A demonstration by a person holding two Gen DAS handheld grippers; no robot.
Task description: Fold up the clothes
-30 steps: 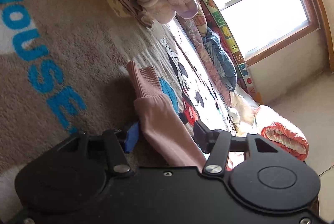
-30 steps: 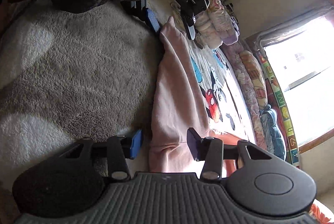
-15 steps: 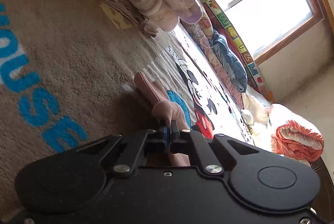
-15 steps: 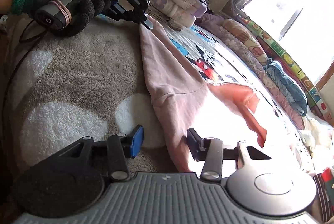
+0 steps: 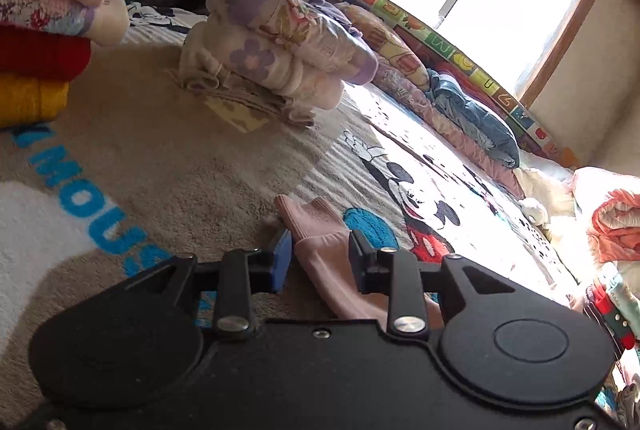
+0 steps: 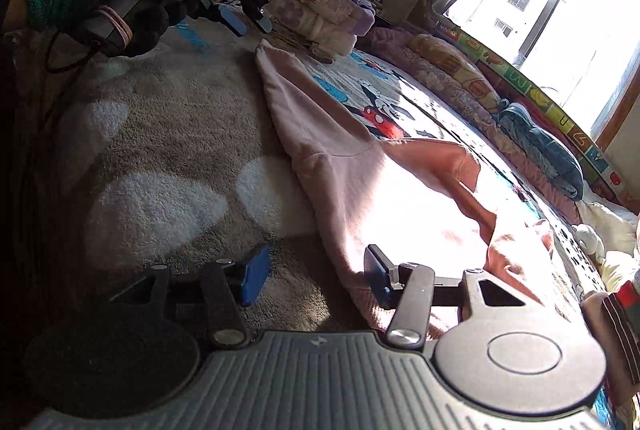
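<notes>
Pink sweatshirt (image 6: 344, 165) lies spread on the cartoon rug (image 5: 168, 165), its ribbed cuff (image 5: 316, 218) between the parted jaws of the left gripper (image 5: 320, 260). Half a second ago those jaws pinched the cuff; now they stand wide, so the sleeve seems laid out, ready for a fold. The right gripper (image 6: 316, 276) also gapes, holding nothing, beside the hem. One sweatshirt, two grippers, two folded stacks (image 5: 276, 69).

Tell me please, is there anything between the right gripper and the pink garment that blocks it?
Nothing visible does. The right gripper is open, and the edge of the pink garment lies on the rug just before its fingers, with only bare rug between them.
</notes>
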